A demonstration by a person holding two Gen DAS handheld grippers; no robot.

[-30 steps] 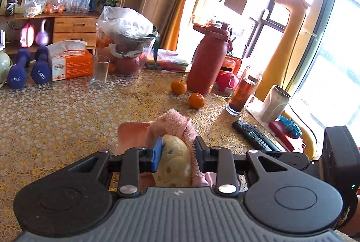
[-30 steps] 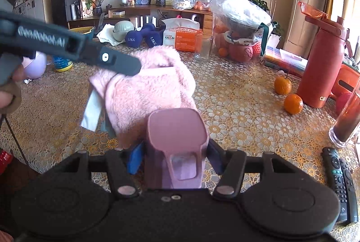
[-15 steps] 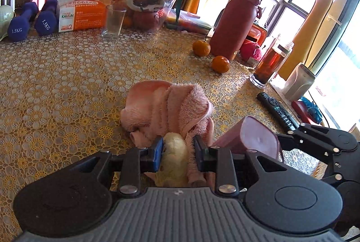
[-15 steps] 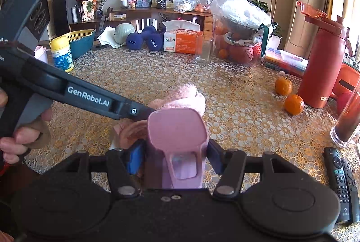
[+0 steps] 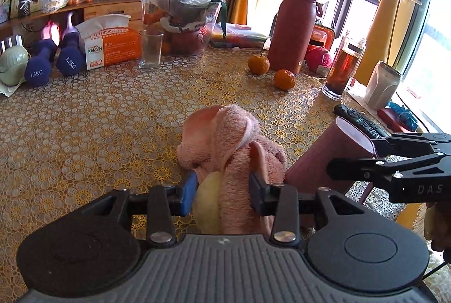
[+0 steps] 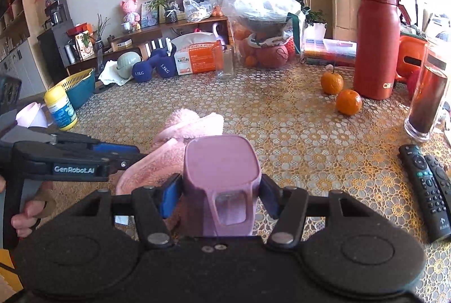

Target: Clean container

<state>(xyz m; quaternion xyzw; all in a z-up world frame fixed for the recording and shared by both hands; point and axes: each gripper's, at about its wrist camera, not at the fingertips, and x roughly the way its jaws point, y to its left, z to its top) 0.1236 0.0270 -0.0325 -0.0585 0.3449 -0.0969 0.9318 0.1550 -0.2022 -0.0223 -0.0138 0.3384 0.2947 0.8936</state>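
while the left tongs point(image 5: 222, 187) are opening around the pink towel point(image 5: 225, 139) slumped on the desk point(image 5: 98, 120), the right tongs point(image 6: 220, 198) clamp the pink container point(image 6: 221, 179) just beside it. if that wide grip slackens, the smooth container could slip and knock the remotes point(image 6: 425, 187).

The bench point(image 5: 84, 128) wears a gold lace-like cloth of rings and flowers. On it lies a fluffy pink towel point(image 5: 231, 139) with a pale yellow patch (a sponge, perhaps). The container point(image 6: 222, 176) is mauve-pink. Two oranges point(image 5: 284, 79) are bright orange, the dumbbells point(image 5: 53, 60) deep blue, the tall bottle point(image 6: 376, 49) brick red, the remotes point(image 6: 428, 187) black.
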